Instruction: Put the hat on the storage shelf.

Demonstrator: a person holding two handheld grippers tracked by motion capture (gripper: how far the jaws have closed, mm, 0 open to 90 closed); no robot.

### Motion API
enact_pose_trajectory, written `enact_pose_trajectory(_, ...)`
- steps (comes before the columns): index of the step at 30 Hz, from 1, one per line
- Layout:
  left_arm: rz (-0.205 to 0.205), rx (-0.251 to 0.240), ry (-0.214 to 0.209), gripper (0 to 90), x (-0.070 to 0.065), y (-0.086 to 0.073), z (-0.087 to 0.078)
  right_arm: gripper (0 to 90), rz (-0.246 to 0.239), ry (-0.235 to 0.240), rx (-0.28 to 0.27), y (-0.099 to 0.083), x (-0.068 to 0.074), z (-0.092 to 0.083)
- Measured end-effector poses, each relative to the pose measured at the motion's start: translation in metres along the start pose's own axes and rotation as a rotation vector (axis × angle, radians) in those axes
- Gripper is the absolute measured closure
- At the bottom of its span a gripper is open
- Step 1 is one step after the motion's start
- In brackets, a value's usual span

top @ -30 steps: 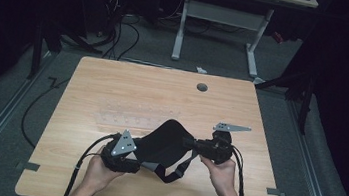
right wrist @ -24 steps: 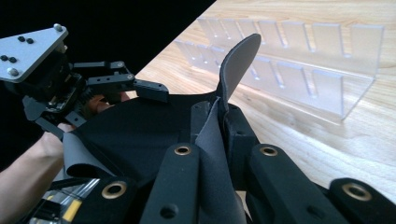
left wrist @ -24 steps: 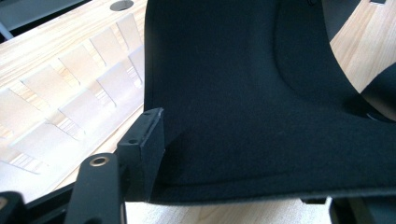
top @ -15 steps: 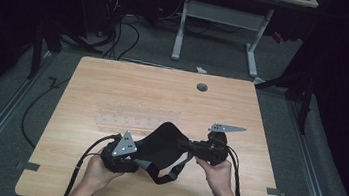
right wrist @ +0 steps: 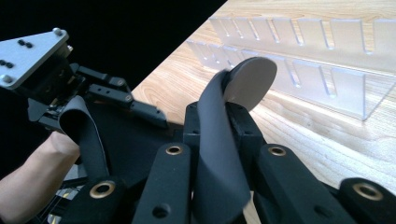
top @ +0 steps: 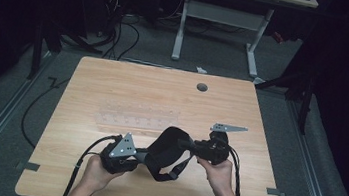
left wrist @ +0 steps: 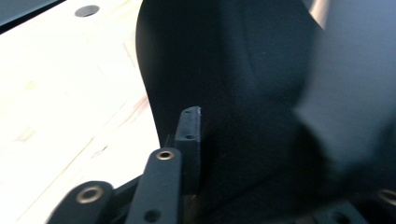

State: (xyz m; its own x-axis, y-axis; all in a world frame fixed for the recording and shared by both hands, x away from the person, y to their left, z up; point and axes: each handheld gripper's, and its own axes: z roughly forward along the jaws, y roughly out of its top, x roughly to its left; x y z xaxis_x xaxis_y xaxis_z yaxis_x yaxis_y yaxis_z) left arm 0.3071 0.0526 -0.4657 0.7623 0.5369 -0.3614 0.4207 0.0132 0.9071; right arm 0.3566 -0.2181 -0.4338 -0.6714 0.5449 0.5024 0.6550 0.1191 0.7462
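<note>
**Both sets of fingers gripping the black bag at the near edge of the counter**

I am holding my left gripper (top: pixel 141 155) low over the near part of the counter (top: pixel 113 90), and its fingers (left wrist: pixel 189 135) have just been closing; they are now pressing on the dark fabric of the black bag (top: pixel 169 147), which is crowding the whole right of the left gripper view; I am steadying that gripper with my left hand (top: pixel 95 171), and its grey plate (top: pixel 123 146) is tilting up beside the bag; my right hand (top: pixel 216 171) is gripping the right gripper (top: pixel 186 144) at the bag's other side, pointing it leftward; its fingers (right wrist: pixel 191 130) have just been easing apart a little, yet in the right gripper view they are standing nearly together and pinching a flat dark strap (right wrist: pixel 215 154) of the bag, whose rounded pale-lit end is sticking up past the fingertips; the bag itself is hanging between the two grippers, sagging toward the counter, with a loop of strap drooping below it; a little farther off, a clear slotted rack (top: pixel 140 116) is lying flat across the middle of the counter, apart from the bag; farther still, a round cable hole (top: pixel 202 87) is sitting near the far edge.
</note>
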Motion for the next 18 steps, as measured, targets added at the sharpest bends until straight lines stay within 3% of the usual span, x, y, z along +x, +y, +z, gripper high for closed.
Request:
enact_pose_trajectory(5,-0.002,0.015,-0.057,84.9,-0.002,0.000,-0.002,74.7,-0.013,-0.046,0.006,0.000,-0.001,0.002)
enact_pose_trajectory(9,-0.008,0.033,-0.086,86.3,-0.005,-0.002,-0.003,68.2,-0.016,-0.060,0.004,-0.001,-0.002,0.004)
enact_pose_trajectory(13,-0.028,0.031,-0.082,86.3,-0.003,-0.001,-0.003,58.4,-0.031,-0.069,-0.018,-0.003,-0.003,0.002)
enact_pose_trajectory(16,-0.064,0.011,-0.084,86.3,0.000,0.001,-0.006,54.5,-0.027,-0.077,-0.053,-0.009,-0.008,-0.006)
enact_pose_trajectory(18,-0.065,0.000,-0.079,86.3,0.002,0.002,-0.008,53.3,-0.013,-0.085,-0.070,-0.014,-0.013,-0.012)
